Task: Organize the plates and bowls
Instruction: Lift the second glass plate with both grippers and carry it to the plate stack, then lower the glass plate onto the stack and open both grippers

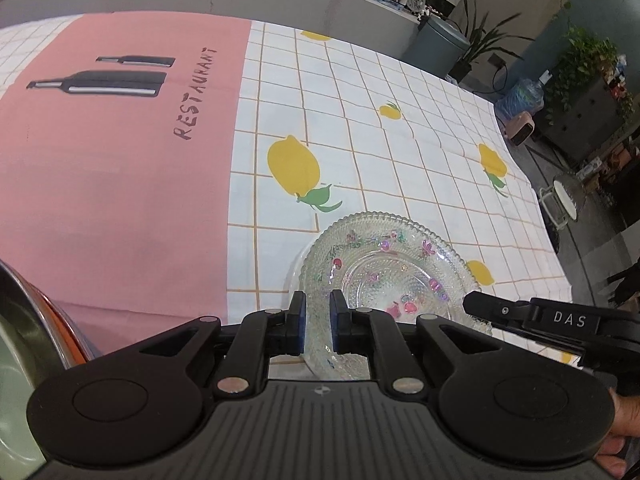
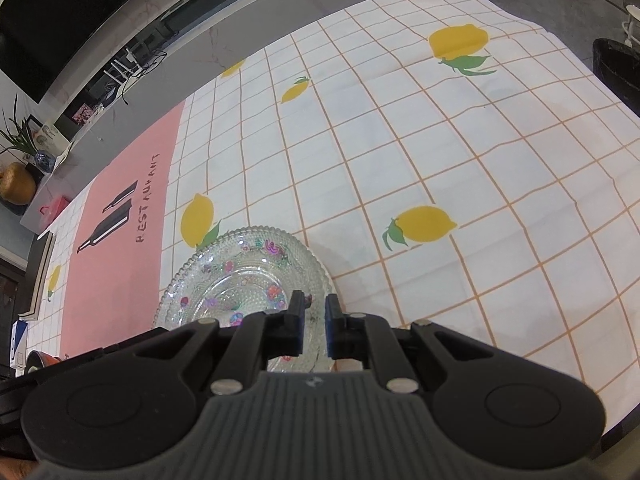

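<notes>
Both grippers, left and right, pinch opposite rims of the plate (slick glass), so uneven lifting could slip or crack it.

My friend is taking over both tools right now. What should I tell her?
Left tool: closed on the near-left rim of the glass plate.
Right tool: closed on the plate's opposite rim; its tip shows at the right in the left wrist view.
Plate: patterned clear glass, held between both tools, just above or on the lemon tablecloth; I cannot tell if it is lifted.
Also there: an orange-rimmed metal bowl at the far left, beside the pink mat.
Done: plate gripped on both sides.
Left: carry it to its spot, probably with the bowl, and let go gently. Keep both grips level.
</notes>
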Demonstrator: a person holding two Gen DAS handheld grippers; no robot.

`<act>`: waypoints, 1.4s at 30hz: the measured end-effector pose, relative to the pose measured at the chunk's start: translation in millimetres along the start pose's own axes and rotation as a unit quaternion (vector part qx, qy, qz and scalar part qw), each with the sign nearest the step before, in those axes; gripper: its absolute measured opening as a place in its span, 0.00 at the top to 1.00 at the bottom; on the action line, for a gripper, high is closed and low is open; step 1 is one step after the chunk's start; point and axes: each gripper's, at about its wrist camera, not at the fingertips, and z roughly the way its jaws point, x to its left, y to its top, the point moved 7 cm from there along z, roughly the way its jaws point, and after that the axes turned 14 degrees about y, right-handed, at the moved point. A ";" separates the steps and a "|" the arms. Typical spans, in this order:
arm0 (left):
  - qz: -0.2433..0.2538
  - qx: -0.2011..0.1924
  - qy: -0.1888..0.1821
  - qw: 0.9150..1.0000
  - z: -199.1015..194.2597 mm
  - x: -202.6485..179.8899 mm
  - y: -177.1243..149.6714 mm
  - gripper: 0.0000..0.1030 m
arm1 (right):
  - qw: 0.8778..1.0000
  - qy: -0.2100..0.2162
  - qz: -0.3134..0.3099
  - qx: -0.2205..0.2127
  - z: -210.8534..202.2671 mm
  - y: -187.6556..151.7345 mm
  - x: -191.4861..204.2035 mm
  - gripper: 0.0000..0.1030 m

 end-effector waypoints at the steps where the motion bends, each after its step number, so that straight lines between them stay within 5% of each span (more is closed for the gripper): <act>1: 0.009 -0.003 0.005 1.000 -0.5 -2.1 -0.7 0.88 | 1.000 -0.005 -0.006 0.001 0.4 -0.3 0.9 0.91; 9: 0.076 -0.027 0.058 0.995 -2.0 -19.8 -6.1 0.88 | 0.996 -0.051 -0.064 0.021 9.7 -6.1 7.5 0.86; 17: 0.090 -0.025 0.070 0.993 -0.5 -20.1 -7.0 0.84 | 0.994 -0.060 -0.091 0.031 14.7 -9.2 13.6 0.81; 21: 0.091 -0.026 0.071 0.993 -1.3 -22.2 -7.5 0.80 | 0.992 -0.065 -0.100 0.038 18.1 -11.3 16.2 0.71; 24: 0.086 -0.025 0.072 0.993 -2.5 -19.7 -6.0 0.70 | 0.990 -0.079 -0.109 0.036 17.1 -10.8 17.3 0.58; 31: 0.064 -0.034 0.051 0.996 -20.5 -9.5 10.0 0.64 | 0.991 -0.075 -0.107 0.016 8.3 -2.1 22.2 0.53; 36: 0.058 -0.049 0.024 0.997 -48.1 -3.4 29.5 0.42 | 0.991 -0.068 -0.114 -0.007 -0.7 5.2 33.5 0.49; 42: 0.077 -0.083 0.031 0.993 -82.4 19.3 46.4 0.38 | 0.991 -0.048 -0.126 -0.025 -5.2 10.8 53.9 0.46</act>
